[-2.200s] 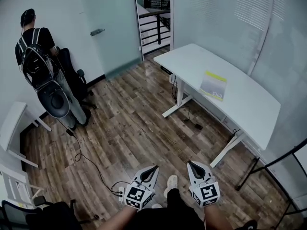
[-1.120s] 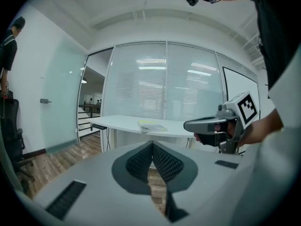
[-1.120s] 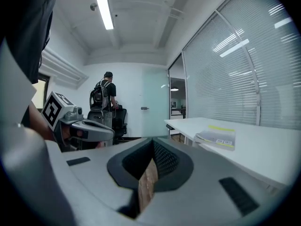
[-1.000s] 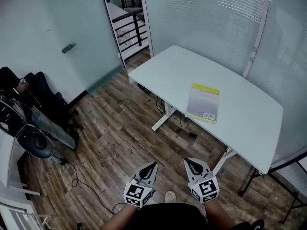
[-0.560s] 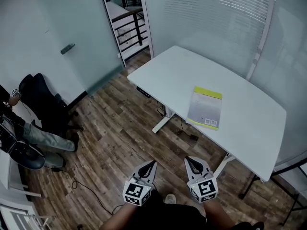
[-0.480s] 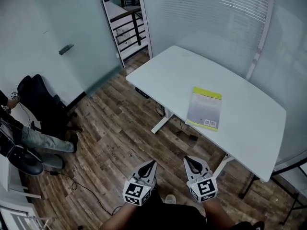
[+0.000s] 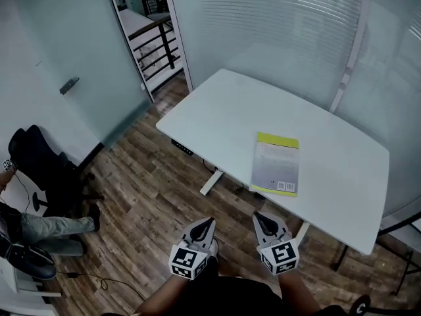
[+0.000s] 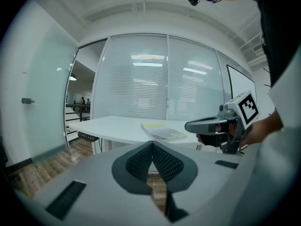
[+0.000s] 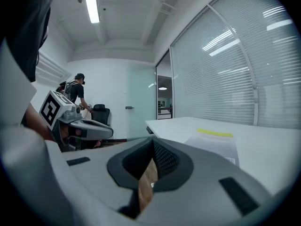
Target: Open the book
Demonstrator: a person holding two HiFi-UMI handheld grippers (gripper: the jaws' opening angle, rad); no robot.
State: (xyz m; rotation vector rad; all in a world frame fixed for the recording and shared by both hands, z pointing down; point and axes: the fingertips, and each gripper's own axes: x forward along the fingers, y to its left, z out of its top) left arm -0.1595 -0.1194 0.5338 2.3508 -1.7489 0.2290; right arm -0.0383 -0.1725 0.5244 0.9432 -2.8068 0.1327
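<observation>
From the head view, the closed book lies flat on the white worktop, near its front edge, with a yellow-green band across its far end. Both tools are held low over the wooden floor, short of the worktop and apart from the book. The left tool and the right tool sit side by side, tips aimed towards the worktop. A glass door stands to the left, with a black chair near it.

In the left gripper view, the left tool has its jaws pressed together at the tip, with nothing between them. Beyond them the book rests on the worktop, and the right tool shows alongside.

In the right gripper view, the right tool is likewise drawn together and empty. The book lies ahead to the right on the worktop. The left tool shows at the left, with a person standing beyond it.
</observation>
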